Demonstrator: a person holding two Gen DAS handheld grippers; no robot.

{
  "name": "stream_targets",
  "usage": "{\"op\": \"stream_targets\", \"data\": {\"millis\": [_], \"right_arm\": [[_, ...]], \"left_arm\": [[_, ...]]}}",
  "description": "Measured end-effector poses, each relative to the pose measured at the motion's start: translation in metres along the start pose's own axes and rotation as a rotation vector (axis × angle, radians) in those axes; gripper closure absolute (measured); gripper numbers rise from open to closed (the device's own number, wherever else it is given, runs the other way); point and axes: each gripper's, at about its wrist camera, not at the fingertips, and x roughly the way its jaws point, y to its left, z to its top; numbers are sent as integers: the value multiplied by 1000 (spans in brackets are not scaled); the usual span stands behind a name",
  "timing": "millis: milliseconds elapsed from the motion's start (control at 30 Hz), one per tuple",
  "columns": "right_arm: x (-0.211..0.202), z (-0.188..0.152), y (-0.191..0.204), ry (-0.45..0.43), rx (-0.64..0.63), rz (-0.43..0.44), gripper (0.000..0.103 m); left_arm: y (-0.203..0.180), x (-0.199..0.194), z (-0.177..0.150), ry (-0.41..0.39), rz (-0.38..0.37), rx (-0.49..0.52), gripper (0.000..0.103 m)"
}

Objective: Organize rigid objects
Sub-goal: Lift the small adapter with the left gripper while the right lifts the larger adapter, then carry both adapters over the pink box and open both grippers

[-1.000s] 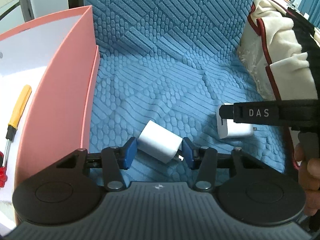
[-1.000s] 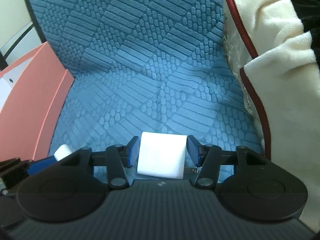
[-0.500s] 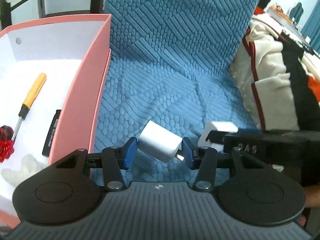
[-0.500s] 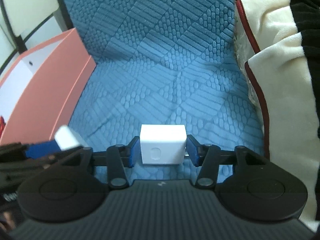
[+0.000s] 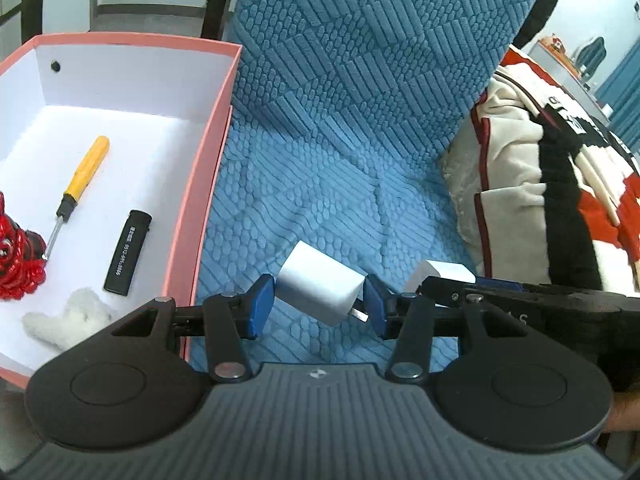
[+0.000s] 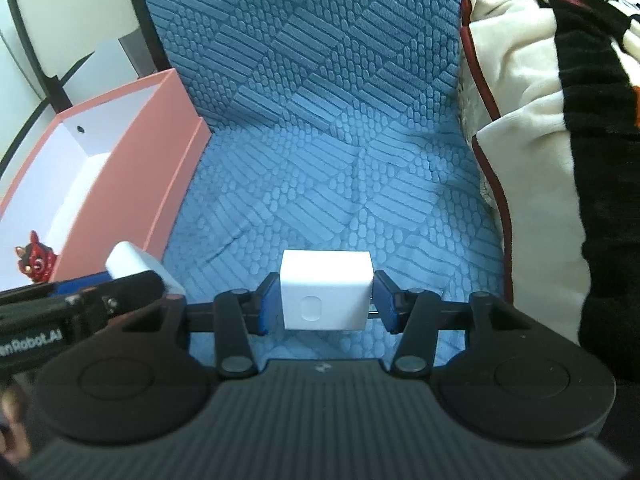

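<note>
Left tongs (image 5: 320, 304): clamped on a white charger cube (image 5: 320, 294), held skewed, one corner up, metal prongs facing the right-hand pad. The slanted grip looks like the angle at which the cube lay when seized.

Right tongs (image 6: 325, 300): clamped squarely on a second white charger cube (image 6: 326, 294), flat faces against both blue pads, oval port side toward the camera. This square hold should let it drop cleanly.

Both cubes hang clear above the blue textured sofa cover (image 5: 312, 184), side by side; in the left view the right tongs' cube sits just right of the left tongs.

Pink box (image 5: 200, 184): open, white-lined, left of and ahead of both tongs. Judged the collecting place, since it already holds:
- yellow-handled screwdriver (image 5: 76, 188)
- black lighter (image 5: 128, 252)
- red figurine (image 5: 18, 256)
- white fluffy piece (image 5: 68, 316)

Folded cream, black and red blanket (image 6: 560, 160): right of the right tongs, not handled.

Stage, as judged: both chargers are lifted and being carried; next comes a leftward crossing over the box wall, high enough to clear the rim, and release onto bare floor near the lighter.
</note>
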Motion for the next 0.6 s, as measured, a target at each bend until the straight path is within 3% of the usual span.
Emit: {"op": "stream_targets", "data": {"millis": [200,600], "right_arm": [[-22,10,20,-15,-11,22,50],[-81,61,76,-141,-80,95,50]], "left_arm": [[9,-23,18,-9,-13,-28,48],[32,-91,83,-108,-1,-39,48]]}}
